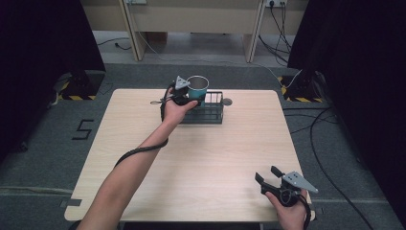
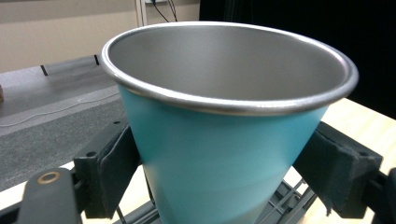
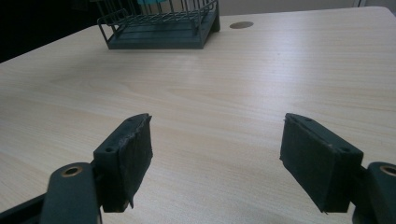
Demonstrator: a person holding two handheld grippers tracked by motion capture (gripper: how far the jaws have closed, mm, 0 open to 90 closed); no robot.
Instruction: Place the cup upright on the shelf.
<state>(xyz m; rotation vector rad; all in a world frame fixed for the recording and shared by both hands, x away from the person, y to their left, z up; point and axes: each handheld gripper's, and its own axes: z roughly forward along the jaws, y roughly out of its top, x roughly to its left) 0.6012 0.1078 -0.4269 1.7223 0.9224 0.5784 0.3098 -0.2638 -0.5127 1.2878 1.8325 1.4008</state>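
Here, 1 teal cup (image 2: 219,172) (clamped by left gripper (image 1: 184,97)), 1 wire basket (image 1: 210,114)

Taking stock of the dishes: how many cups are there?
1. The teal cup is clamped in the left tool at the wire rack, far table side. Others could hide behind it.

At the far side of the wooden table (image 1: 143,124), the left gripper (image 1: 190,96) holds a teal metal cup (image 1: 197,89) over the left end of a dark wire basket (image 1: 210,112). The right gripper (image 1: 268,175) rests near the front right corner, its jaws apart
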